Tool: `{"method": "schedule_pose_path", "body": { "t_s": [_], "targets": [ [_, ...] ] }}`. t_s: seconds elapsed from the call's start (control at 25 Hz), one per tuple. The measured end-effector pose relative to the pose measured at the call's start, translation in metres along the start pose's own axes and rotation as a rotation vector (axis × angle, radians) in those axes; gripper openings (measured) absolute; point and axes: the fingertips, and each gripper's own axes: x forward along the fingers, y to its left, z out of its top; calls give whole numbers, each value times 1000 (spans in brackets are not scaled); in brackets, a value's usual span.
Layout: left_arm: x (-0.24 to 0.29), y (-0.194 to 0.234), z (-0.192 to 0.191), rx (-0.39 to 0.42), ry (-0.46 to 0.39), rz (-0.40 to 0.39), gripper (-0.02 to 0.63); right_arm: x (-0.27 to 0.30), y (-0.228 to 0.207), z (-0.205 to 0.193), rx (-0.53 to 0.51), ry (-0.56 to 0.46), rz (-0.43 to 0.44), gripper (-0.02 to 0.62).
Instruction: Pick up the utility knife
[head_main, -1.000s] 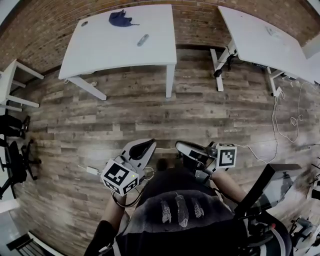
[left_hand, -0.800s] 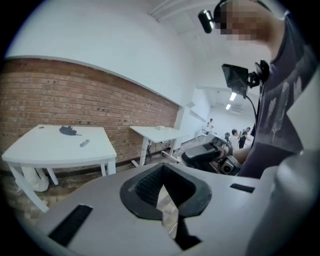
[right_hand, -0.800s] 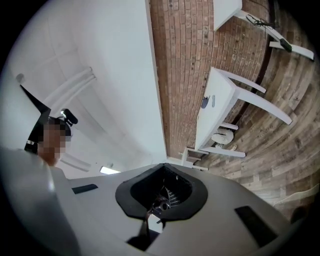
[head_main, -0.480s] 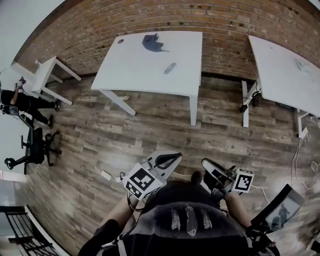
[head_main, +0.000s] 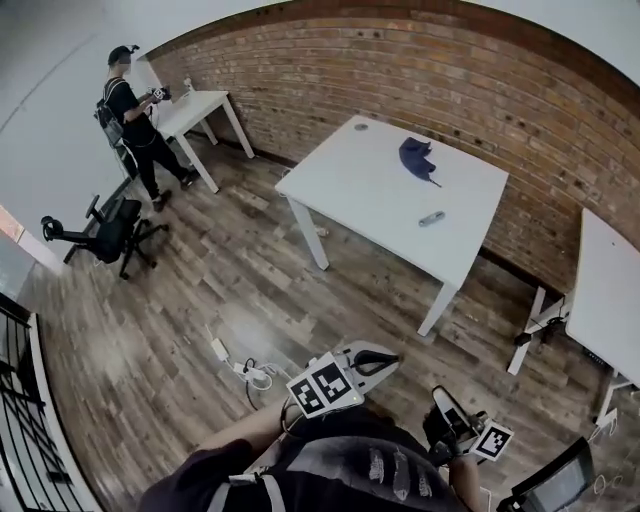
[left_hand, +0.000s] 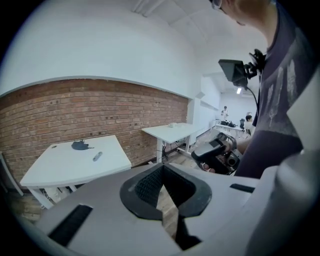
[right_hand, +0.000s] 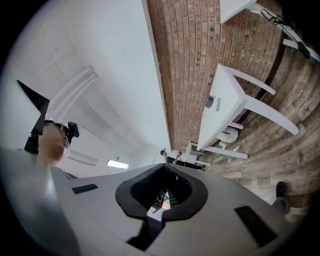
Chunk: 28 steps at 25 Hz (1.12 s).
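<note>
The utility knife (head_main: 432, 218) is a small grey bar lying on the white table (head_main: 370, 190), with a dark blue cloth (head_main: 415, 158) beyond it. In the left gripper view the knife (left_hand: 97, 156) lies far off on the table (left_hand: 70, 167), near the cloth (left_hand: 79, 145). My left gripper (head_main: 375, 360) is held close to my body, shut and empty. My right gripper (head_main: 445, 408) is also by my body, shut with nothing in it. The right gripper view shows the knife (right_hand: 217, 104) tiny on the distant table (right_hand: 225, 95). Both grippers are a long way from the table.
Wooden floor lies between me and the table. A power strip with cables (head_main: 238, 366) is on the floor just ahead. An office chair (head_main: 108, 226) and a person (head_main: 130, 105) at a small white table are far left. Another white table (head_main: 610, 290) stands at right.
The head view has swung round and lifted, so the table now sits upper right and the person and chair have come into sight. Both grippers stay shut and have shifted lower in the frame.
</note>
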Motion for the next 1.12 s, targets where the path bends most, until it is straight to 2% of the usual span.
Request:
{"method": "schedule_pose_path", "body": {
  "t_s": [0.2, 0.32, 0.48, 0.6, 0.76, 0.92, 1.12],
  "targets": [
    [-3, 37, 3, 13, -50, -15, -3, 15, -8, 27, -68, -51, -86, 0],
    [-16, 77, -3, 7, -91, -8, -2, 46, -20, 36, -72, -89, -93, 0],
    [-29, 139, 0, -38, -154, 10, -3, 117, -28, 40, -68, -5, -114, 0],
    [-27, 163, 2, -79, -186, -27, -3, 153, -25, 43, -128, 56, -179, 0],
    [-32, 195, 6, -74, -218, -80, -3, 184, -30, 46, -133, 42, -267, 0],
    [-41, 230, 11, -73, -247, -106, -2, 222, -33, 50, -148, 47, -288, 0],
    [-37, 251, 10, -51, -241, -141, -3, 244, -40, 51, -114, 55, -318, 0]
  ]
}}
